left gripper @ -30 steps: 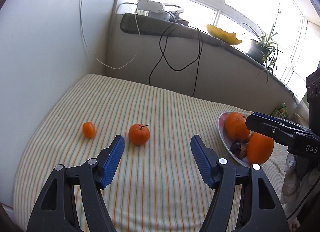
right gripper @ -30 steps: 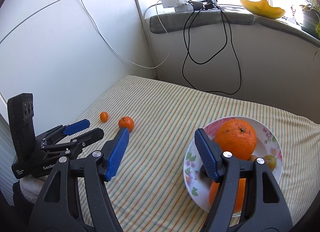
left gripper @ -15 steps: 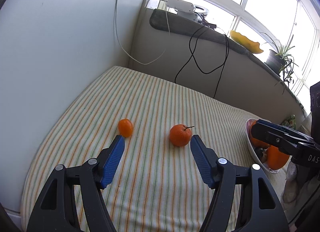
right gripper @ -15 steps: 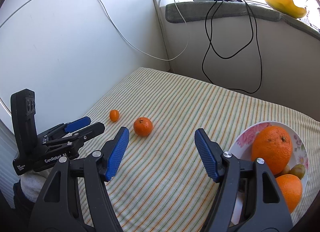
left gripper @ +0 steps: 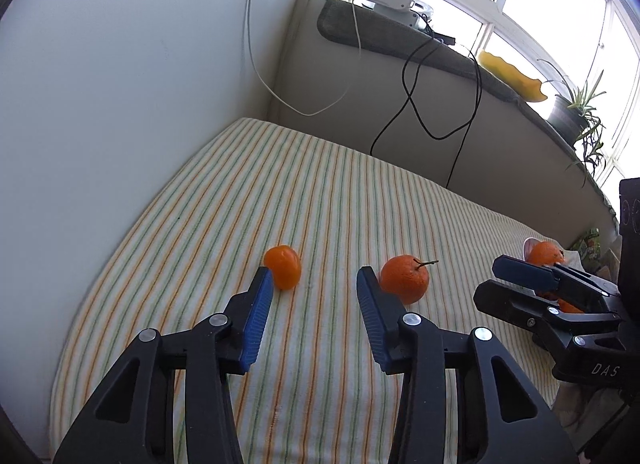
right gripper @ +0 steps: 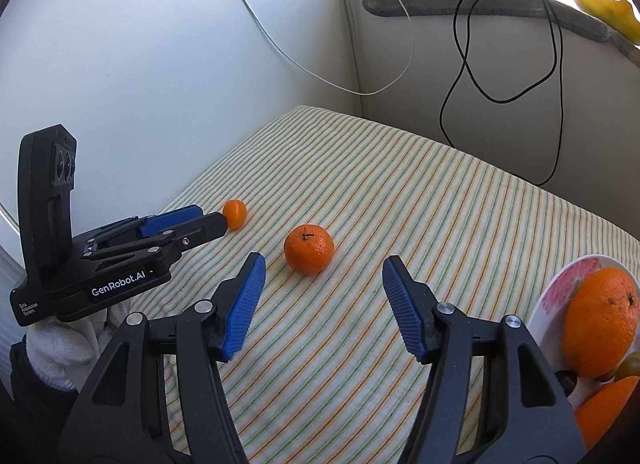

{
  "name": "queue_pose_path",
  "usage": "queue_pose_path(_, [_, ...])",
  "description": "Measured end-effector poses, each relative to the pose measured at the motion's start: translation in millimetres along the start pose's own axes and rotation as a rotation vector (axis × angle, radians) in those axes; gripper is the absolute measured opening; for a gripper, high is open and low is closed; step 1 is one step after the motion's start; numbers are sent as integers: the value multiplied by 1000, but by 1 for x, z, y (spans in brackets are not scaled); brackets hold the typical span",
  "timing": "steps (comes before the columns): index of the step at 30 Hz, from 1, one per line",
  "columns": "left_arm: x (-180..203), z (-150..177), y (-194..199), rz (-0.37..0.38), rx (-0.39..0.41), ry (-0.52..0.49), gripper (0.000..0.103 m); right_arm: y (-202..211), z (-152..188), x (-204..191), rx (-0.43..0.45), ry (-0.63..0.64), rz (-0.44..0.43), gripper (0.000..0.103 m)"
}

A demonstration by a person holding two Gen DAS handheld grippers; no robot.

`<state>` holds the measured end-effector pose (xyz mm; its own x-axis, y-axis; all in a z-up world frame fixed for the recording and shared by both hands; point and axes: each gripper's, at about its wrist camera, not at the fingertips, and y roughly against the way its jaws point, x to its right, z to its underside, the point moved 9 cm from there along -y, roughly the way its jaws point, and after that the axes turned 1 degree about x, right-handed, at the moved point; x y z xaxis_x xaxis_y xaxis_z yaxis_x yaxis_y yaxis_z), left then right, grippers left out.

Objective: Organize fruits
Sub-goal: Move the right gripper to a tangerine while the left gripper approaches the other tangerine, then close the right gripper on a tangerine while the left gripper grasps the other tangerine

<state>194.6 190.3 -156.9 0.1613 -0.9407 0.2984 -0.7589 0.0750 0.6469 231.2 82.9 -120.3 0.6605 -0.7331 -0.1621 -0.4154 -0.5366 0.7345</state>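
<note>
Orange stemmed mandarin [right gripper: 309, 248] and small orange kumquat [left gripper: 283, 266] loose on striped cloth [left gripper: 320, 191], evidently awaiting floral plate [right gripper: 560, 284]. Left gripper [left gripper: 310, 284] spread near kumquat; right gripper [right gripper: 322, 270] spread facing mandarin, both empty.

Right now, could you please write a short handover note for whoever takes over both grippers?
Left gripper: open, empty, its tips near the small orange fruit.
Right gripper: open, empty, facing the stemmed mandarin.
Both fruits lie loose on the striped cloth.
Done: two large oranges and some smaller fruit already sit in the floral plate at the right.
Left: grasp both loose fruits and put them in the plate.
</note>
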Motion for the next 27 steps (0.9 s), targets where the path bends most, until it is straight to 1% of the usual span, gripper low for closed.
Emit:
queue_pose_path(2, [0, 0, -3, 1, -7, -4, 38, -6, 2, -3, -11, 9, 0, 58])
queue_pose_path(4, [-2, 1, -6, -3, -14, -2, 38, -11, 3, -6, -21, 9, -7, 55])
queue_pose_path(9, [-7, 3, -12, -10, -28, 10, 38, -25, 2, -10, -38, 21, -5, 55])
queue_pose_path(12, [-8, 2, -15, -14, -36, 10, 38, -34, 3, -14, -54, 30, -7, 50])
queue_pose_path(16, [-10, 0, -21, -14, -52, 10, 37, -43, 4, -14, -67, 33, -1, 49])
queue_pose_path(18, [-9, -2, -24, -18, -58, 5, 34, -46, 4, -13, -71, 32, 3, 49])
queue_pose_path(22, [-11, -2, -29, -24, -68, 0, 34, -51, 2, -12, -83, 33, 4, 47])
queue_pose_path(27, [-13, -1, -31, -33, -73, 1, 28, -59, -4, -15, -94, 52, 3, 46])
